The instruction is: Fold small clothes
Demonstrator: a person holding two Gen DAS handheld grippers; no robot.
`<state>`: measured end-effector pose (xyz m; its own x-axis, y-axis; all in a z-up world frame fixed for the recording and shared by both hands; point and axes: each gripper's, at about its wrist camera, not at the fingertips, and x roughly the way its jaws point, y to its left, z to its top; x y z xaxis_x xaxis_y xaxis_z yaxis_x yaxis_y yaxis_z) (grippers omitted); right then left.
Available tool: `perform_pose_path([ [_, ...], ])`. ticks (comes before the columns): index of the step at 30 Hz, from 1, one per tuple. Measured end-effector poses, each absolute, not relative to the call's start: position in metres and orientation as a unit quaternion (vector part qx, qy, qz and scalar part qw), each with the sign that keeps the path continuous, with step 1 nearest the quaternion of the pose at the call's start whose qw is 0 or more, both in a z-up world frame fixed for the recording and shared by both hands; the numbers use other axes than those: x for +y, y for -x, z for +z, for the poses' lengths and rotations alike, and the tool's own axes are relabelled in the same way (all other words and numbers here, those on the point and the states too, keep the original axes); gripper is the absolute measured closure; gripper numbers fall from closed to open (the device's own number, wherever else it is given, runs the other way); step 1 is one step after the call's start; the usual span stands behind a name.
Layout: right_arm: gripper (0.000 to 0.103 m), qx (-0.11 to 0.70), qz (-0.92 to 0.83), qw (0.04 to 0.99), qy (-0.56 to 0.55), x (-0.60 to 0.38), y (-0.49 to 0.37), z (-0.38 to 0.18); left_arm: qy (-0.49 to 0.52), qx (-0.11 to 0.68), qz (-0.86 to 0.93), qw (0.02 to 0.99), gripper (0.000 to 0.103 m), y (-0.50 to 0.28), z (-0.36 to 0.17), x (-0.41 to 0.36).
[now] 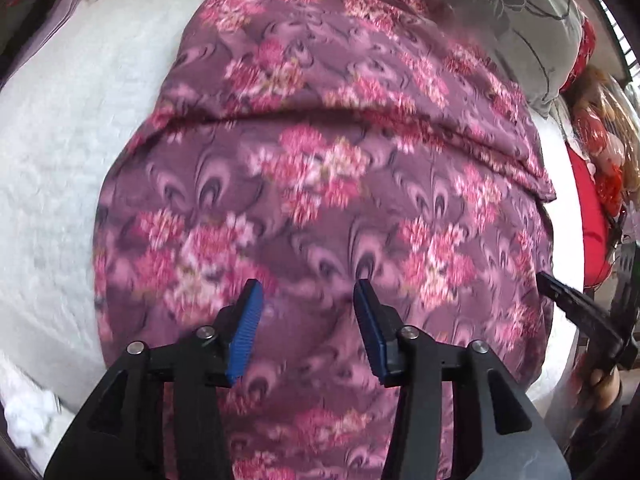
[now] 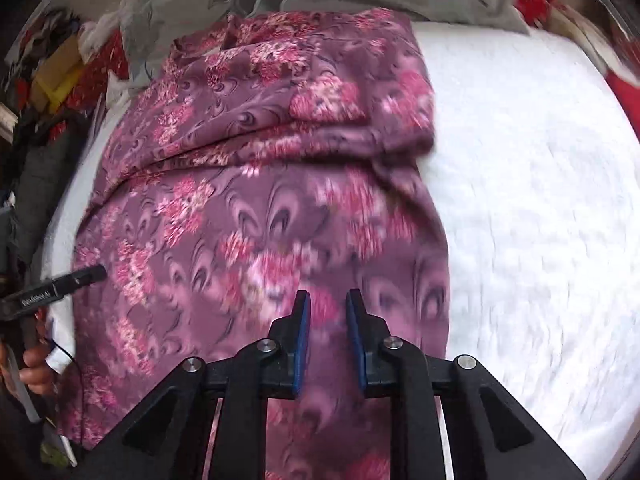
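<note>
Spread across a white bed (image 2: 532, 184): a purple floral garment (image 1: 320, 184), creased by a fold across its middle, far end reaching a grey patterned pillow (image 1: 508, 4). Poised over the near end, the left tool (image 1: 308, 300), jaws wide apart, holding nothing. Alongside, the right tool (image 2: 328, 312), jaws narrowly parted, likewise gripping nothing.
</note>
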<state>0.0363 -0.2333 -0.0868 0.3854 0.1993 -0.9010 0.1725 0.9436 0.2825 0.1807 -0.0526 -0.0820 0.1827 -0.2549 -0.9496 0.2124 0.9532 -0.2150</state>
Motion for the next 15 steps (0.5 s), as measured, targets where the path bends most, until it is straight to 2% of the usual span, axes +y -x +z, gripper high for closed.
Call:
perform_pose_path([
  [7,0.083,0.551,0.004,0.817,-0.173,-0.229,0.027,-0.091,-0.024,0.617,-0.135,0.775,0.058,-0.139,-0.082,-0.050],
  [15,0.080,0.538,0.000,0.819,-0.200,-0.228,0.062,-0.096,-0.029,0.622,-0.128,0.772,0.058,-0.113,-0.084,-0.045],
])
